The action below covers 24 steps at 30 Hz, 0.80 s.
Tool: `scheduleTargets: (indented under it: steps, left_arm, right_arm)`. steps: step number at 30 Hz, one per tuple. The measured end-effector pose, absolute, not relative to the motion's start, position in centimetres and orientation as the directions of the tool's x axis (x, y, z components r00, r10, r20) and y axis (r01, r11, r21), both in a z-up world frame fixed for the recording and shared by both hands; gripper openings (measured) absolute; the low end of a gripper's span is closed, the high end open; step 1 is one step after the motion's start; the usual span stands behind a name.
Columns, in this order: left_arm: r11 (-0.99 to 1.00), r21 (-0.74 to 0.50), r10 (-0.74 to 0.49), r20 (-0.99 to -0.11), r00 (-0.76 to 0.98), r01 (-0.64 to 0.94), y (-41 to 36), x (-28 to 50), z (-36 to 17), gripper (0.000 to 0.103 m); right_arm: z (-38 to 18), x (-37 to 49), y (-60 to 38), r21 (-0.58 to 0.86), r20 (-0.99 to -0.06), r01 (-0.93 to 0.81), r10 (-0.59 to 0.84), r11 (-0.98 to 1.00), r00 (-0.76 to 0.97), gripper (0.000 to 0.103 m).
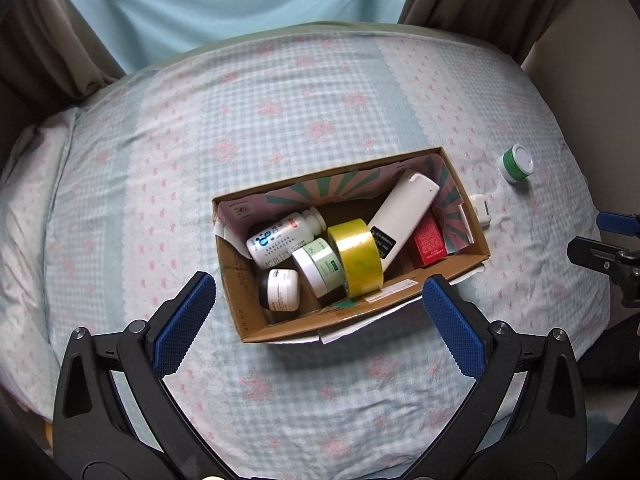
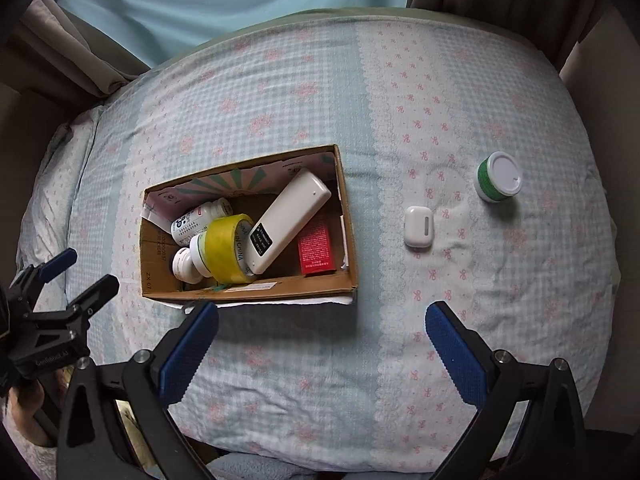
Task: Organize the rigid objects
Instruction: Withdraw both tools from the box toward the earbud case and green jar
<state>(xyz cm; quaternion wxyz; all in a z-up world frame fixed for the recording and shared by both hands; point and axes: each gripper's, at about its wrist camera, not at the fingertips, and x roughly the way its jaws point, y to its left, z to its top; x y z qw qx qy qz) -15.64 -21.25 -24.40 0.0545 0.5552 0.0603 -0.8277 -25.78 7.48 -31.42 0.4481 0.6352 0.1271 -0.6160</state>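
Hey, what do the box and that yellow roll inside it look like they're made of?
The box looks like brown corrugated cardboard, matte, with a torn flap edge. The yellow roll looks like glossy translucent plastic packing tape, judging by its sheen, probably on a card core.

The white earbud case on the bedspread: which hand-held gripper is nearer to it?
Right. The right hand-held gripper hovers open just short of the earbud case; the left hand-held gripper is over the cardboard box, farther away.

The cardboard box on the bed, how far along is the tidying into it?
Mostly done: the cardboard box already holds the remote, tape roll, red carton and bottles. Nothing is in hand; the left gripper and right gripper are open. Left outside: the white case and green jar.
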Motion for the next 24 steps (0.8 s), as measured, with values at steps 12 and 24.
scheduleTargets:
  steps: [12,24]
  left_arm:
    - [-0.96,-0.077,-0.061,-0.88,-0.471,0.268,-10.0,-14.4,-19.7,0.103]
    - [-0.915,-0.145,-0.055,-0.878,-0.475,0.375,3.8,-16.7,-23.5,0.103]
  right_arm:
    - [-30.0,-34.3,19.0,0.247,-0.892,0.814,-0.451,-0.526,-0.021,0.103]
    - [-34.3,-43.1,24.8,0.237,-0.825,0.881,-0.563,-0.41,-0.04,0.103]
